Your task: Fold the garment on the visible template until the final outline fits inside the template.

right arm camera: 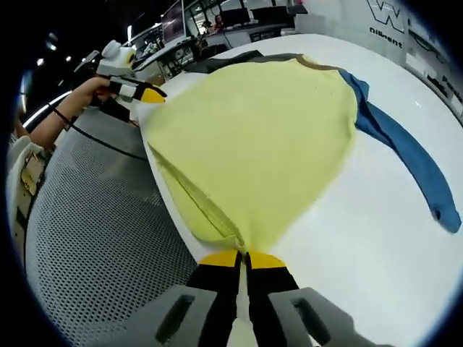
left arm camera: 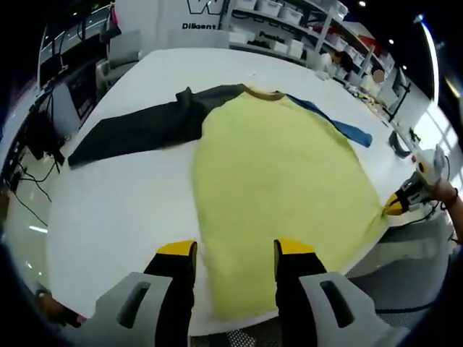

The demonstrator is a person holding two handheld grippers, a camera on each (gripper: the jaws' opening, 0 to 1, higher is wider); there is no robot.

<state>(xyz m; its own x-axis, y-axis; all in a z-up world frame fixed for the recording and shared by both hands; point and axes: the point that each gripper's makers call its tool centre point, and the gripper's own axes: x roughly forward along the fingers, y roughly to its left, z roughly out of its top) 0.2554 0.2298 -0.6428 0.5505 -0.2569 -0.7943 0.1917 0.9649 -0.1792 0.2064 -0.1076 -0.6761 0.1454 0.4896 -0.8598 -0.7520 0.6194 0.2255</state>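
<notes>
Yellow-tipped jaws of the right gripper (right arm camera: 243,257) are pinched together on the hem corner of the garment (right arm camera: 253,137), clenching the yellow cloth right at the near edge of the white table (right arm camera: 376,238) in the right gripper view. From that pinch the folded hem runs along the table's edge toward the left gripper (right arm camera: 148,95), which sits at the opposite hem corner with a person's hand (right arm camera: 98,87) behind it; from this side its jaws look closed at the cloth, though the contact itself is too small to make out. In the left gripper view the left gripper (left arm camera: 235,249) has its two jaws standing apart, released, with the yellow hem lying between and under them at the near table edge (left arm camera: 108,217). The garment (left arm camera: 278,181) lies flat and spread across the middle of the table, collar toward the far side. Its dark grey sleeve (left arm camera: 137,130) stretches out toward the table's left side, and its blue sleeve (left arm camera: 340,123) reaches toward the right side; in the right gripper view the blue sleeve (right arm camera: 405,155) trails over bare white tabletop. Far right in the left gripper view, the right gripper (left arm camera: 405,199) holds the hem corner at the table's edge. Beyond the table stand shelves with white bins (left arm camera: 289,14), and a perforated grey surface (right arm camera: 94,238) lies below the table edge.
</notes>
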